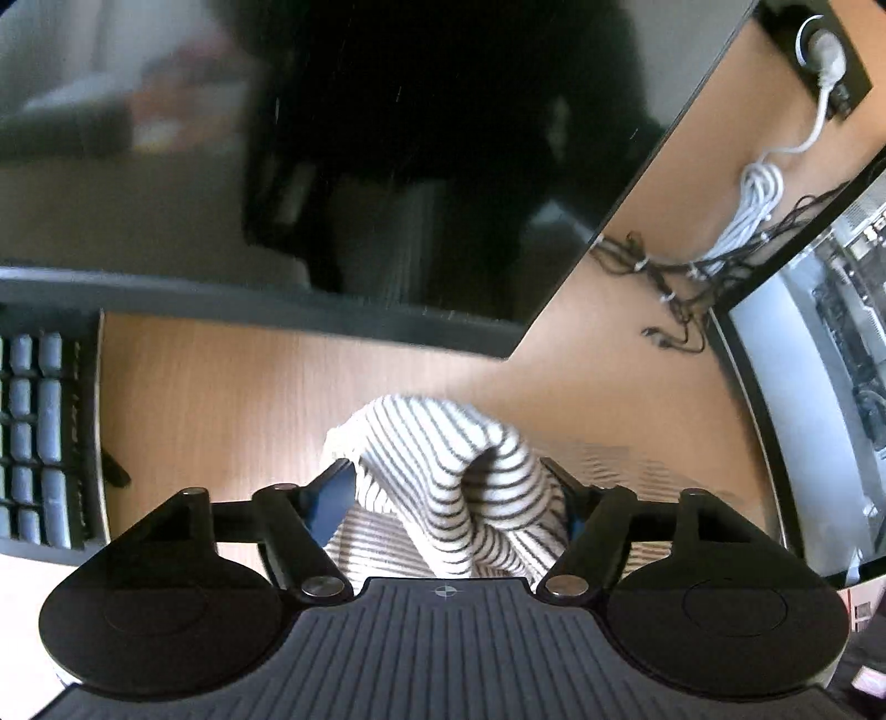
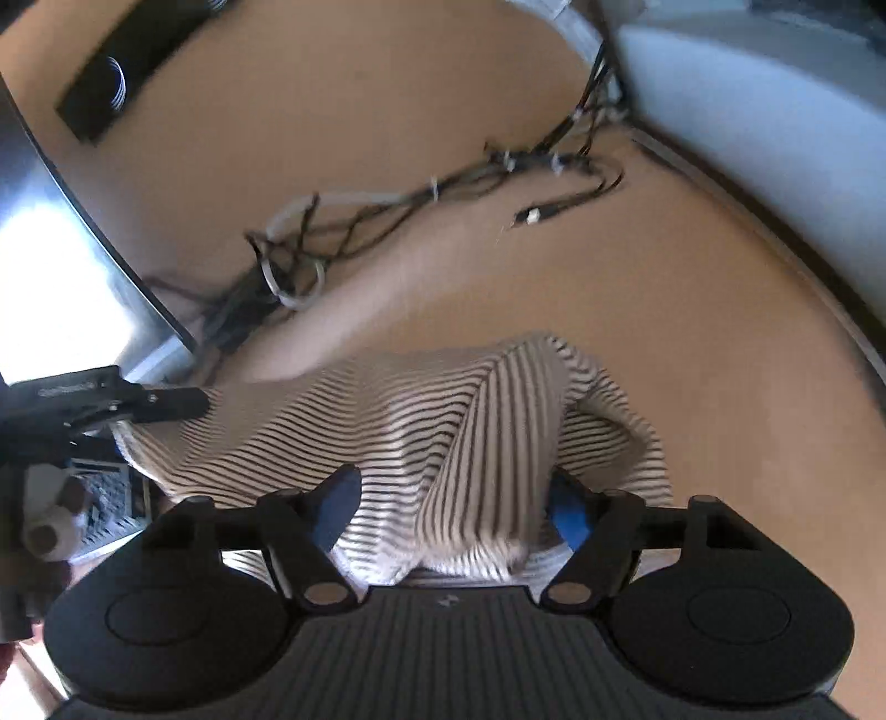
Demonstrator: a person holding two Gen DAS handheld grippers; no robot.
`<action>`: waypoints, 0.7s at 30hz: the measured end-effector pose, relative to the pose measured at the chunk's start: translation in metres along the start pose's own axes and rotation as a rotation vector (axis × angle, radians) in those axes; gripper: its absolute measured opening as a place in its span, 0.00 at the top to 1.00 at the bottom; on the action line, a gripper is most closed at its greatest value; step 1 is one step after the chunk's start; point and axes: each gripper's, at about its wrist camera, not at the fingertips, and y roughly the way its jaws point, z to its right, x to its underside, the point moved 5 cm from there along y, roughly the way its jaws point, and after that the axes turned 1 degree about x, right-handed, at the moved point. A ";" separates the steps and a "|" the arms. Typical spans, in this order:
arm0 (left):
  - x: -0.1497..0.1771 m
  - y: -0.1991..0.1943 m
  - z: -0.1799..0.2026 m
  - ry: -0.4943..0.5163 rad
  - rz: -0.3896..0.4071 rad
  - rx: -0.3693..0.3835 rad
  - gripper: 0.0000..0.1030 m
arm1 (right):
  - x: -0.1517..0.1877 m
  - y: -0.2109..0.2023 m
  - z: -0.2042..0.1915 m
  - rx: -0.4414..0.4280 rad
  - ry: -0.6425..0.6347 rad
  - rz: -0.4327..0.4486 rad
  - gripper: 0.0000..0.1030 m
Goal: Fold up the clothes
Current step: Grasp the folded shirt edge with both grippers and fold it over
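A fold looks to be mid-carry: the striped garment [image 1: 459, 476] bunches at lower centre of the wooden desk [image 1: 221, 399], and the left gripper [image 1: 459, 487] and right gripper [image 2: 451, 498] each pinch a thick wad of it between part-spread fingers. Next, both corners probably need laying down evenly. Only the left view shows the monitor [image 1: 387, 166] and keyboard [image 1: 39, 432]; only the right shows the left gripper at left edge.

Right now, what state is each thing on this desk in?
Striped garment: bunched up, lifted off the desk at both ends.
Left hand-held gripper: shut on the garment.
Right hand-held gripper: shut on the garment.
Monitor: dark, switched off.
White plug: plugged in.
Cables: tangled.
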 end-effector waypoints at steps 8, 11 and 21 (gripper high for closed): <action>0.019 -0.034 0.018 0.042 0.053 0.100 0.68 | -0.011 -0.012 -0.011 -0.175 -0.012 -0.013 0.82; 0.036 -0.064 0.021 0.052 0.085 0.149 0.68 | -0.010 -0.045 -0.016 -0.243 -0.039 0.000 0.82; 0.112 -0.074 -0.001 0.016 0.004 0.167 0.64 | 0.033 -0.077 -0.015 -0.249 -0.113 -0.055 0.81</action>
